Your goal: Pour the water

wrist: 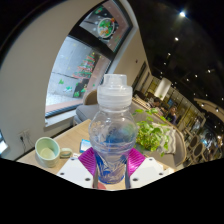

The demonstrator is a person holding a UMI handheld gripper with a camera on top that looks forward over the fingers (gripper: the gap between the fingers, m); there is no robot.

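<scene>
Standing upright between the two fingers of the hand-held gripper (112,168) is a clear plastic bottle (112,135) with a pale cap (114,86) on top. Both magenta pads (89,161) lie against the bottle's lower sides, one to the left and one to the right, so the fingers are pinching it near its base. The bottle's body is see-through, with ribbed shoulders and a faint label; how much water is inside cannot be told.

Behind and to the left of the bottle, a pale green cup (47,150) sits on the light wooden worktop (68,137), well apart from the fingers. Just beside the cup, toward the bottle, lies a small bluish thing (66,152) too small to make out. To the right of the bottle, behind it, stands a leafy green plant (152,133).

Farther back is a large window (78,70), and above it hangs a framed picture (104,24) that appears to show a dish of food. Off to the right, a dim room stretches away with small ceiling lights (181,14).
</scene>
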